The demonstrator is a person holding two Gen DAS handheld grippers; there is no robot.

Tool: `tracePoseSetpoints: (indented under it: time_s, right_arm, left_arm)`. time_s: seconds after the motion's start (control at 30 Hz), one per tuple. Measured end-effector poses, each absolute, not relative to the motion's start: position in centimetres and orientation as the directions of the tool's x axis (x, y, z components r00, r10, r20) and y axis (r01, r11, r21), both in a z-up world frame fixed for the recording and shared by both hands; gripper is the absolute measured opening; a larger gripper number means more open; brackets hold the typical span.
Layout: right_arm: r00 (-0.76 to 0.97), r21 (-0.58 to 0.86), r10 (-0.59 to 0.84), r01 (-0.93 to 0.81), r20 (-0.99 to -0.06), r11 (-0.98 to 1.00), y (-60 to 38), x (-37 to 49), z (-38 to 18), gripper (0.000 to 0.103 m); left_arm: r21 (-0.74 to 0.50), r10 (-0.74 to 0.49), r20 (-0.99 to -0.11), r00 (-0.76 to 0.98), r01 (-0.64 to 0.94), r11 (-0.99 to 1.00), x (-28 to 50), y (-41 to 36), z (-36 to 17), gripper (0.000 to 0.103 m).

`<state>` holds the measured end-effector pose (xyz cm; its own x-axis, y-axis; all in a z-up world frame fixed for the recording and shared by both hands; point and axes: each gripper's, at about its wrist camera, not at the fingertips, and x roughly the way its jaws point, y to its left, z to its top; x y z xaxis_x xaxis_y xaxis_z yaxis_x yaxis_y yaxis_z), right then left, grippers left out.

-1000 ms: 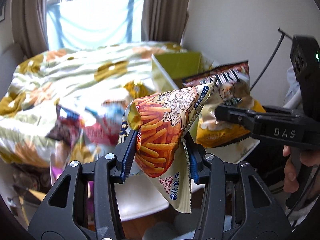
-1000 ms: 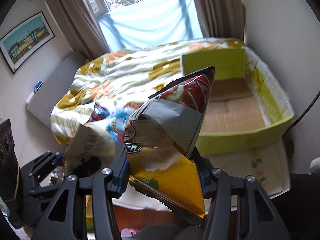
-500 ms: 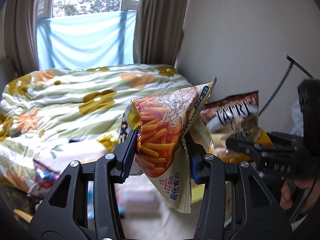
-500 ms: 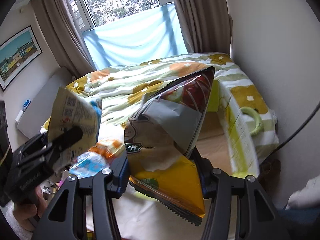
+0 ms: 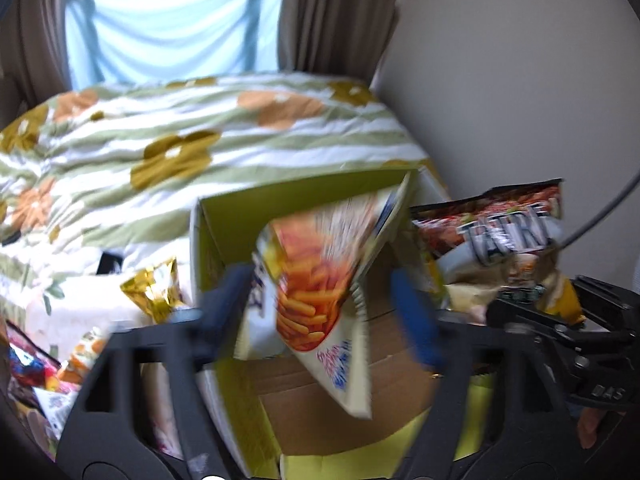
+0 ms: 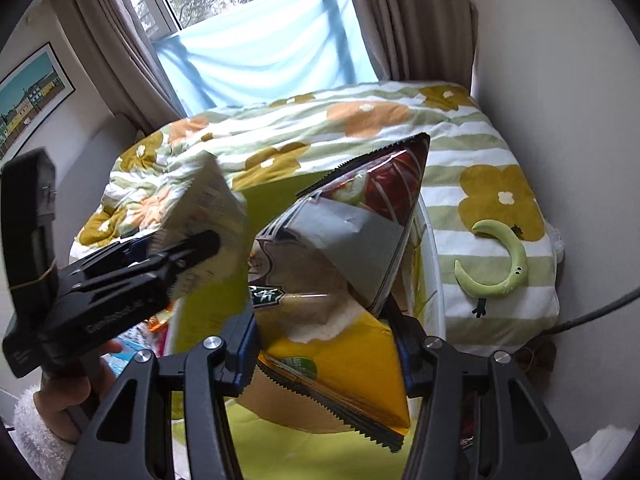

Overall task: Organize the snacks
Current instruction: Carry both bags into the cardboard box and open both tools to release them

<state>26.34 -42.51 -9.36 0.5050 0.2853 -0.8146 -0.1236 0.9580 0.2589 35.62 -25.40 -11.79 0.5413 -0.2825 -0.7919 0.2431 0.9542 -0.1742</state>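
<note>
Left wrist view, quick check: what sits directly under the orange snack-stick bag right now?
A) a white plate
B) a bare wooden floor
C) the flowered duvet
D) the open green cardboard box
D: in the left wrist view the orange snack-stick bag hangs between the spread jaws of the left gripper, over the brown cardboard floor of the open green cardboard box.

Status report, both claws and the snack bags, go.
Left claw just opened, fries bag loose between its pads over green box. Right claw shut on yellow chip bag. Nothing blocking the box.
</note>
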Motion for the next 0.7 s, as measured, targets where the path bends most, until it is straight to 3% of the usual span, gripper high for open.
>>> tracePoseSetpoints:
  time_s: [0.03, 0.27, 0.7]
  right_arm:
    - [0.497, 0.260, 0.287, -0.125, -0.819, 0.957, -42.7, 26.6, -9.7, 0.050]
    - [0.449, 0.273, 0.298, -0.122, -0.842, 0.954, -43.3, 26.8, -11.4, 0.050]
    - [0.444, 0.309, 0.343, -0.150, -0.828, 0.939, -42.2, 29.9, -10.8, 0.051]
  left_arm:
    - [-0.175, -0.271, -0.797, 0.540, 0.224, 0.959, 35.8, -25.2, -12.4, 0.101]
    - [-0.121, -0.195, -0.837, 0.511, 0.174, 0.977, 34.0, -24.5, -13.8, 0.101]
    - [-0.054, -0.116, -0.815, 0.567, 0.126, 0.991, 30.8, -22.4, -10.7, 0.101]
